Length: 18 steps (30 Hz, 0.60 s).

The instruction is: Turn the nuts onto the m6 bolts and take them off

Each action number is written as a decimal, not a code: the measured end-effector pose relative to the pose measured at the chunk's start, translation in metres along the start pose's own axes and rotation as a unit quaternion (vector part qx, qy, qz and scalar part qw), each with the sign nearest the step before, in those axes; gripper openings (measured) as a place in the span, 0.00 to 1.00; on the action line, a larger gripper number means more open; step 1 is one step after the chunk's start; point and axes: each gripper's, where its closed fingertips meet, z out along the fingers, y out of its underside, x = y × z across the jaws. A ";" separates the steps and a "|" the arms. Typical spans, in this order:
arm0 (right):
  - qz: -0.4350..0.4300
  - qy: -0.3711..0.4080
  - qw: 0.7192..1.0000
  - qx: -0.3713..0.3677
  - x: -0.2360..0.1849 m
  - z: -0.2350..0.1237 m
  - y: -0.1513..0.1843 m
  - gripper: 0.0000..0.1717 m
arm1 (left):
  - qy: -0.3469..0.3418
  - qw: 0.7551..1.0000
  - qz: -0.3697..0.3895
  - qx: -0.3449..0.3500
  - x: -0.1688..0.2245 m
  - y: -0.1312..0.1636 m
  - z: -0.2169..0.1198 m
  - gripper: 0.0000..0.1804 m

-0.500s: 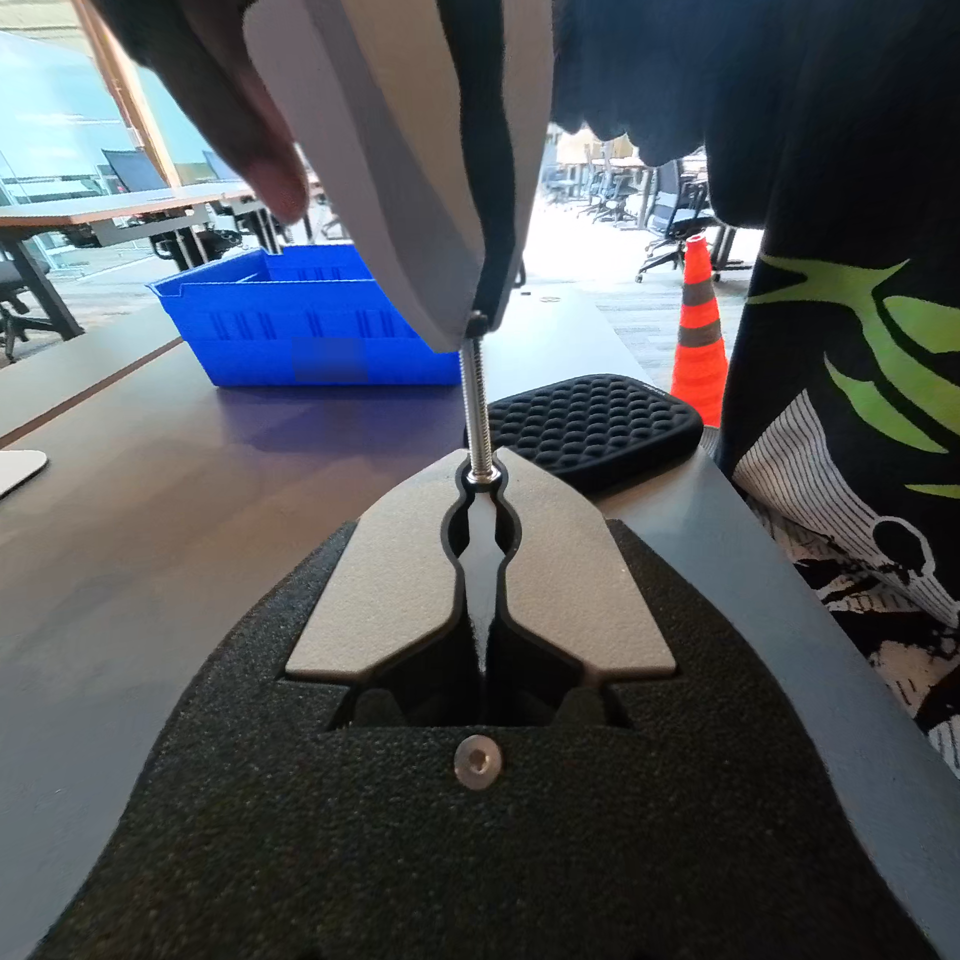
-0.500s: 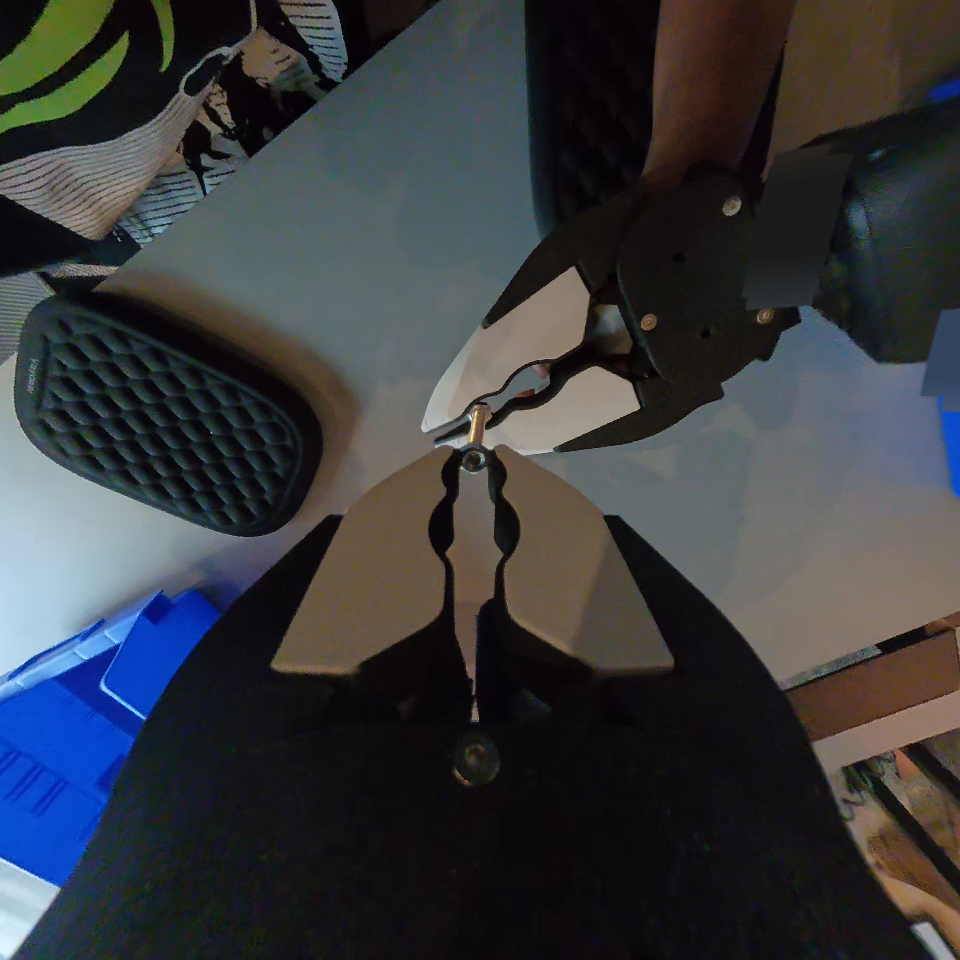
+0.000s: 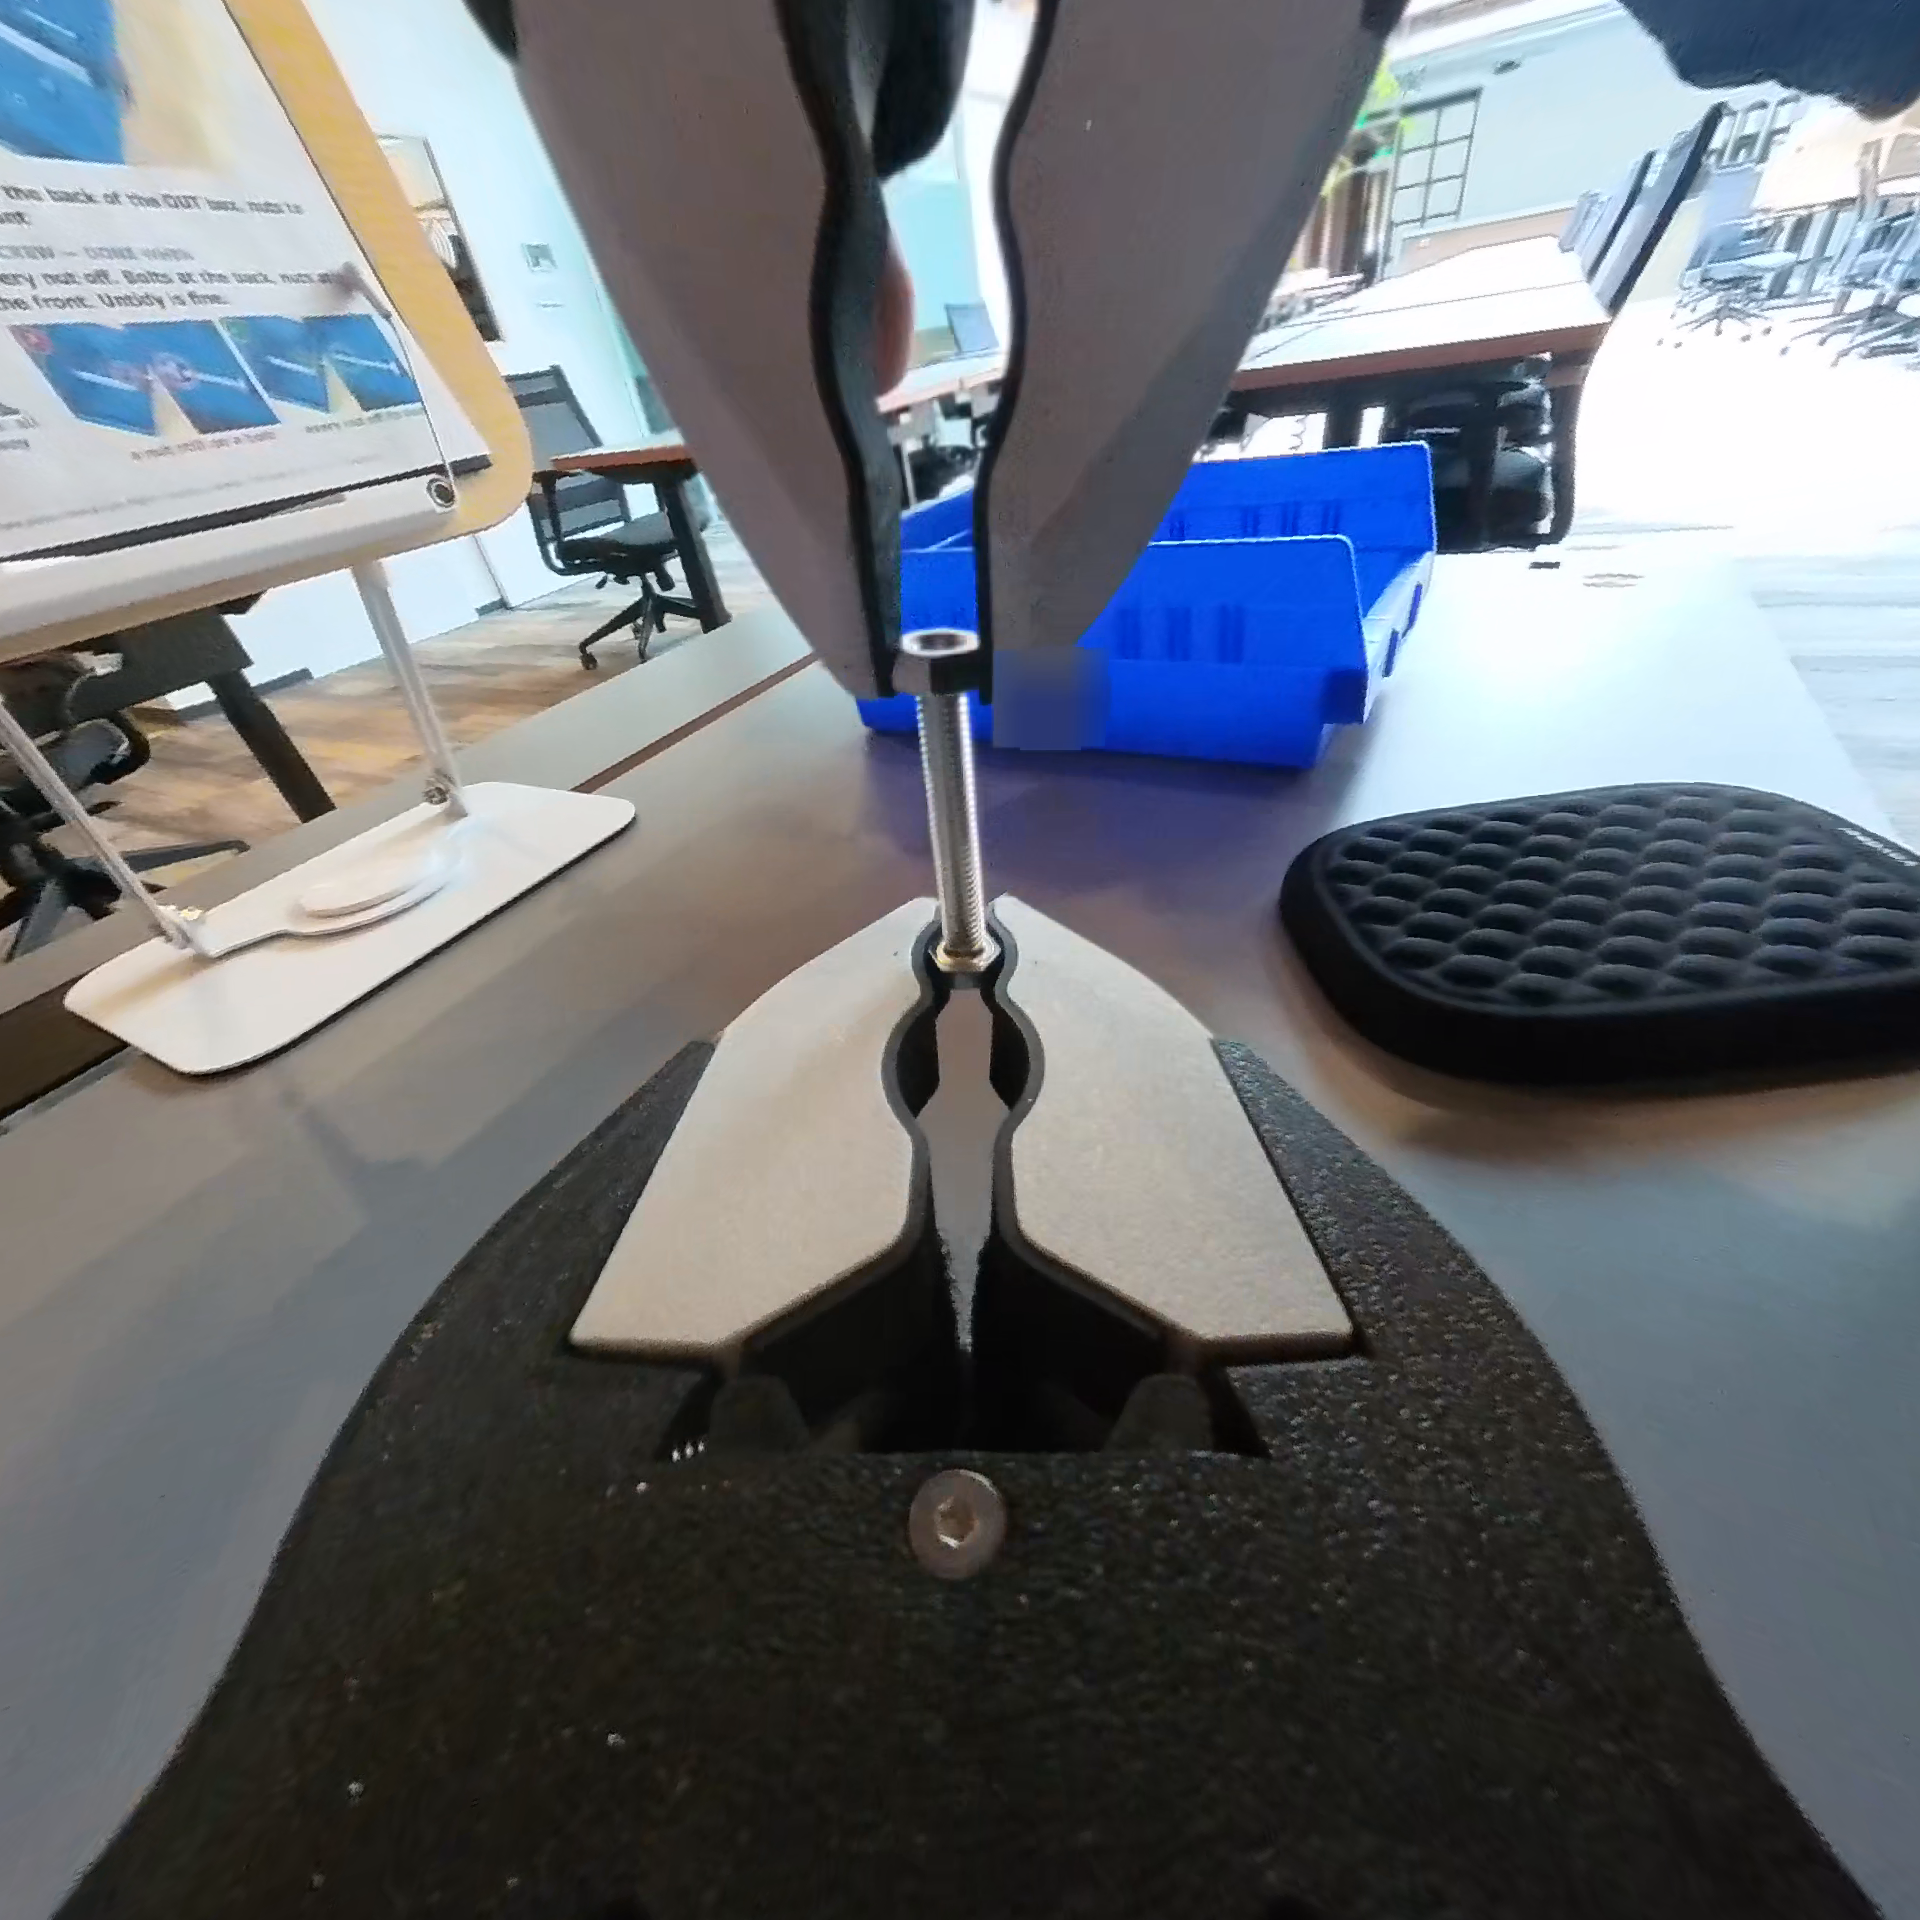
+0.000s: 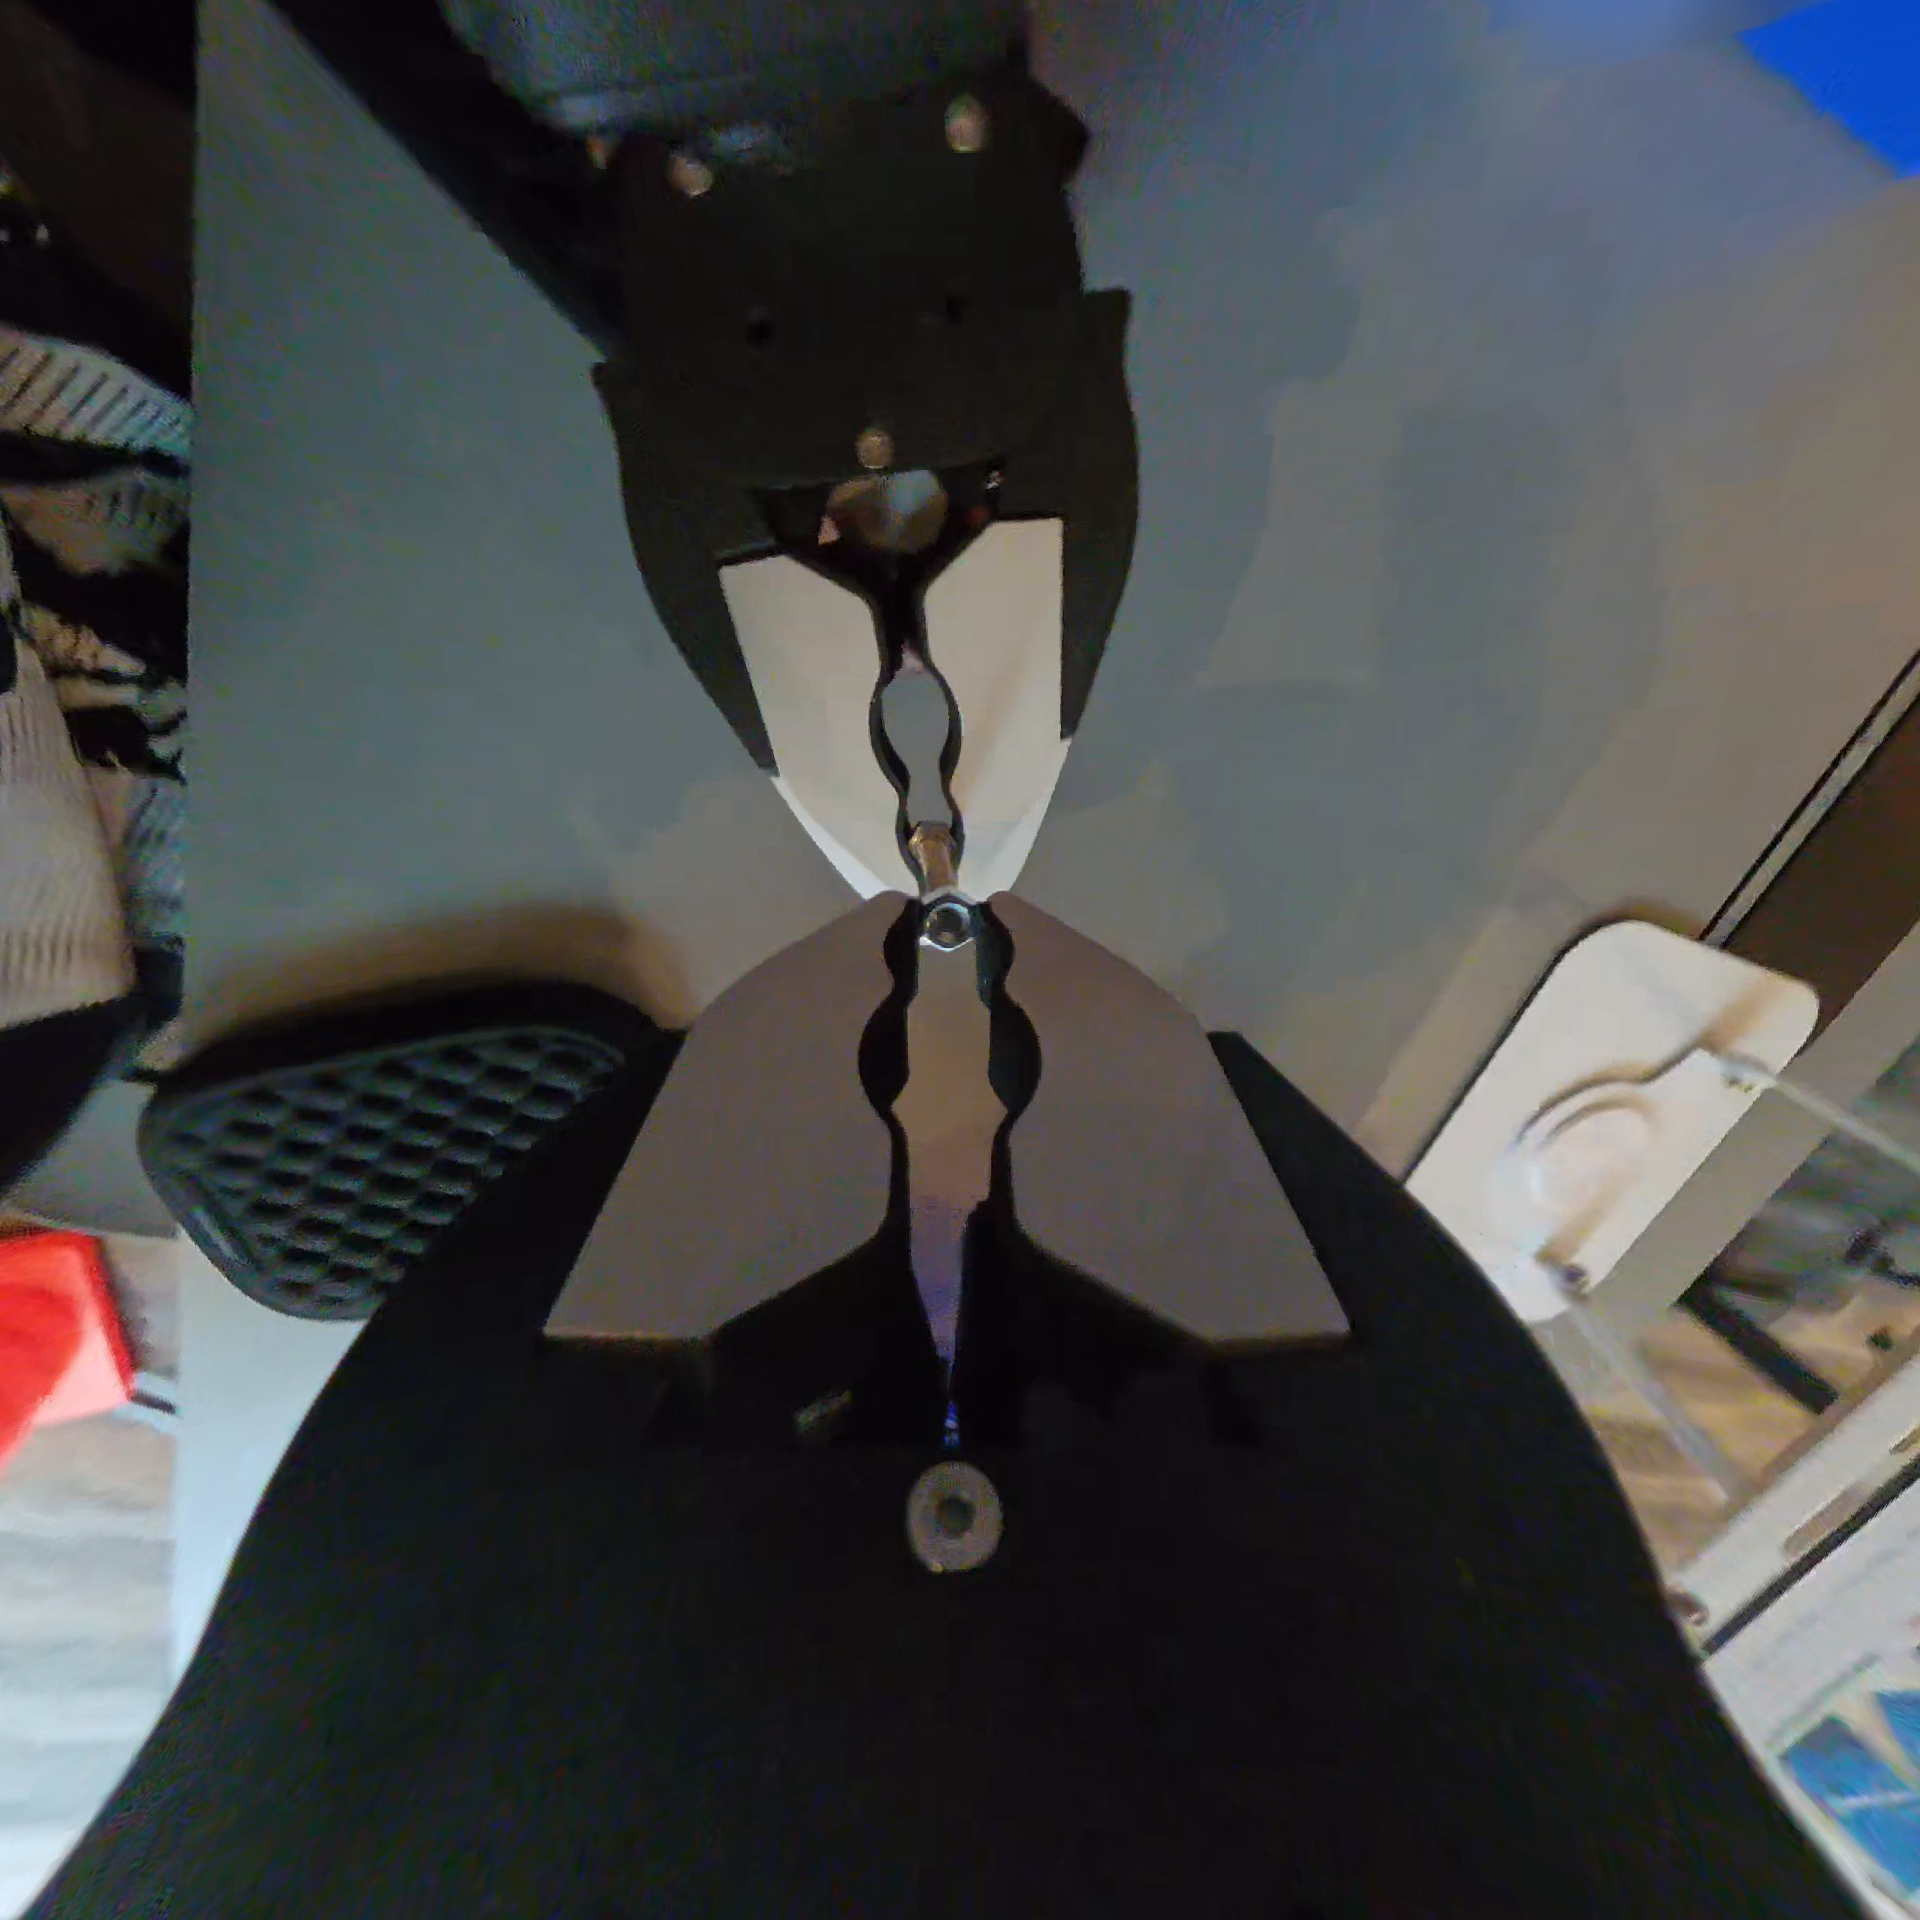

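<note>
Steel, bright and threaded almost its whole length, the bolt (image 3: 954, 821) stands between the two tools above the grey table (image 3: 312, 1195), not resting on it. It looks stiff and light, and its smooth metal is likely slippery — the hex flats of a nut give the surest hold, since the thread would roll between flat pads.

At its lower end the left gripper (image 3: 964, 951) is closed on the bolt, gripping it about a small hex nut (image 3: 966, 948) in the notch at its fingertips. At its upper end the right gripper (image 3: 935, 665) clamps a second hex nut (image 3: 938, 652), whose open bore faces up.

A blue bin (image 3: 1247, 644) sits toward the table's far edge, a black honeycomb pad (image 3: 1610, 925) toward the right edge and a white document stand (image 3: 343, 883) on the left side.

Judging by the bare thread between the nuts, much turning remains.
</note>
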 end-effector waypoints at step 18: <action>-0.336 -0.090 0.937 0.033 -0.024 -0.010 -0.003 0.14 | 0.170 0.985 -0.028 0.025 0.036 -0.006 -0.007 0.02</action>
